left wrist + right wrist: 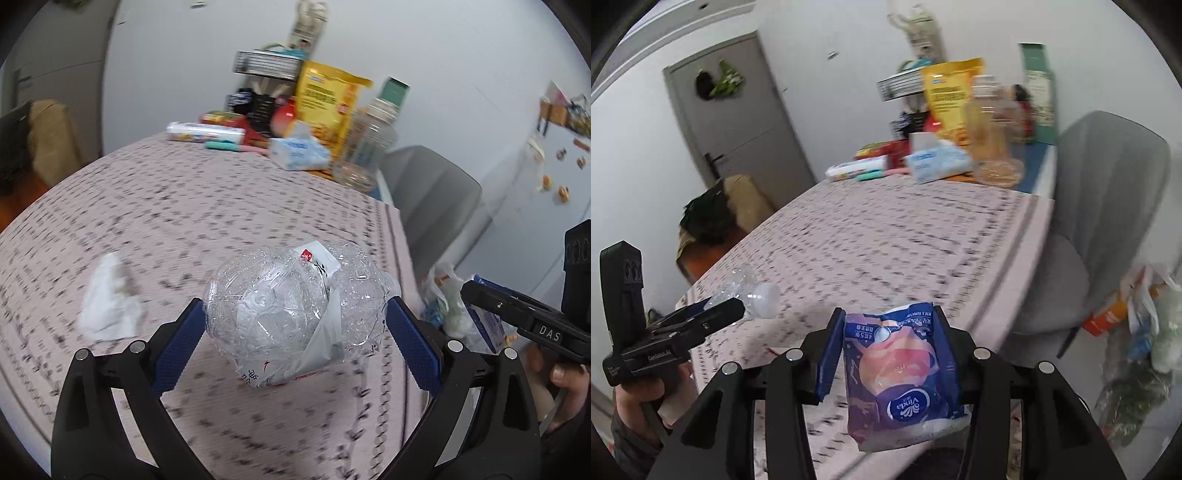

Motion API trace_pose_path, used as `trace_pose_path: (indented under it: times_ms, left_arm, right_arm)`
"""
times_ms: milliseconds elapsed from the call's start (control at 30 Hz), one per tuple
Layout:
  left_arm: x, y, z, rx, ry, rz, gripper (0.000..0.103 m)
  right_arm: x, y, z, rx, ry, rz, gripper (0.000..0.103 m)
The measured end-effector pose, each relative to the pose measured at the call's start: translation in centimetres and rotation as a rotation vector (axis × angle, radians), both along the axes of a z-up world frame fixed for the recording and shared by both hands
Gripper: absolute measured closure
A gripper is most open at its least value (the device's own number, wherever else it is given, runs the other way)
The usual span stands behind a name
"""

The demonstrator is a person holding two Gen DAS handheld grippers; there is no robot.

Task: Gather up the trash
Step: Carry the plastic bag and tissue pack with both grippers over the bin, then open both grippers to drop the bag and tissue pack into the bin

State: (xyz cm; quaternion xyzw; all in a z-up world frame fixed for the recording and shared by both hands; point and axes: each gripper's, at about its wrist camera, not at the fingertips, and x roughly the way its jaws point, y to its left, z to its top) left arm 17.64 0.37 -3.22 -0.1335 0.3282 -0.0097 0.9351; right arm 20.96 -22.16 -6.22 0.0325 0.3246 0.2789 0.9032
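My left gripper (pixel 295 314) is shut on a crushed clear plastic bottle (pixel 280 306) with a white label, held just above the pink patterned tablecloth (pixel 221 206). A crumpled white tissue (pixel 110 302) lies on the cloth to its left. My right gripper (pixel 890 317) is shut on a blue and pink tissue packet (pixel 901 373), held over the table's near edge. In the right wrist view the left gripper (pixel 738 304) and its bottle (pixel 750 291) show at the far left. The right gripper (pixel 476 295) enters the left wrist view from the right.
A clear bag of trash (pixel 1137 350) hangs beside a grey chair (pixel 1108 206) right of the table. At the table's far end stand a yellow bag (pixel 328 103), a tissue pack (pixel 299 149), a clear bottle (pixel 373 140) and boxes. A grey door (pixel 738 118) is behind.
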Motion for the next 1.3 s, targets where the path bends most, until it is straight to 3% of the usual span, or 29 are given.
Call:
trace_pose_path:
  times_ms: [367, 700, 800, 933, 1300]
  left_arm:
    - [5.0, -10.3, -0.4, 0.047, 0.033, -0.197, 0.007]
    - [8.5, -19.3, -2.9, 0.084, 0.11, -0.336, 0.007]
    - [9.5, -21.6, -3.6, 0.096, 0.131, -0.362, 0.007]
    - [10.3, -24.4, -4.8, 0.116, 0.164, -0.401, 0.007]
    - [11.0, -29.9, -8.0, 0.144, 0.235, -0.485, 0.007]
  right_arm:
    - [1.8, -11.9, -4.3, 0.041, 0.073, -0.233, 0.055]
    - [3.7, -20.3, -11.7, 0.063, 0.177, -0.403, 0.055]
    - [4.1, -22.3, -13.6, 0.089, 0.194, -0.451, 0.048]
    - [4.0, -23.8, -15.2, 0.131, 0.202, -0.449, 0.022]
    - [-0.7, -30.3, -17.8, 0.205, 0.23, -0.579, 0.019]
